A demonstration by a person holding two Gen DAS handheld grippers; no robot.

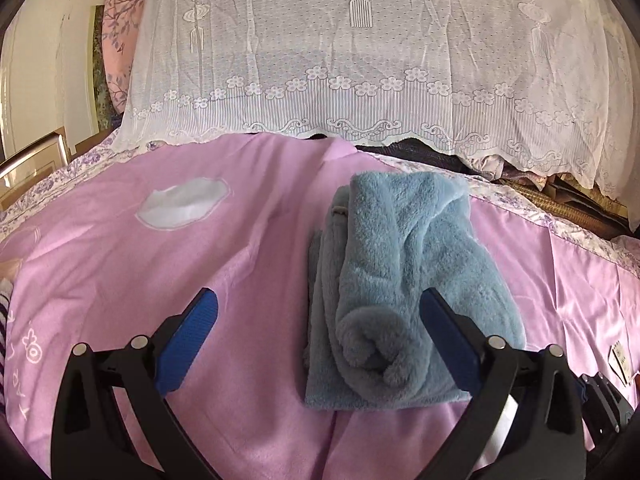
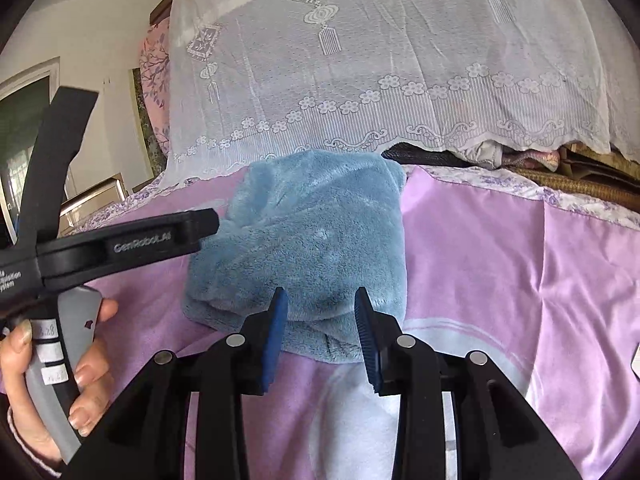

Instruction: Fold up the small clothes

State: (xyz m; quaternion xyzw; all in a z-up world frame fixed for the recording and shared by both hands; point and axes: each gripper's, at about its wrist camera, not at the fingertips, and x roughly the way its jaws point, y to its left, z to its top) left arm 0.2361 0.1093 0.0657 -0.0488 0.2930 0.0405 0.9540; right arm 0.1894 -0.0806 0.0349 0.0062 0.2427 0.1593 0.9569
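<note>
Blue fleece garment (image 1: 400, 272) lies folded into a thick, lumpy bundle on the pink bedspread (image 1: 160, 280), roughly mid-bed, with one end rolled toward the left wrist camera. Left gripper (image 1: 320, 320): fingers spread wide, nothing between the pads, hanging just above the near end of the bundle; its right finger overlaps the fleece in view, though contact cannot be confirmed at this angle. Right gripper (image 2: 322, 332): fingers narrowly parted, empty, poised at the garment's near edge. The person's left hand (image 2: 60, 380) is visible on the grey handle. Handling judgement: the fleece looks light, soft and plush, so it should compress under the pads and sag if lifted from one point; the pile should give good friction. Best hold is probably a pinch through all layers at a folded edge or corner, not the rolled end, which may unroll. Surroundings: white lace cover (image 1: 360, 60) draped over stacked items behind, a white patch (image 1: 184, 204) on the bedspread to the left, striped cloth (image 1: 5, 320) at the far left. None of these blocks access.
</note>
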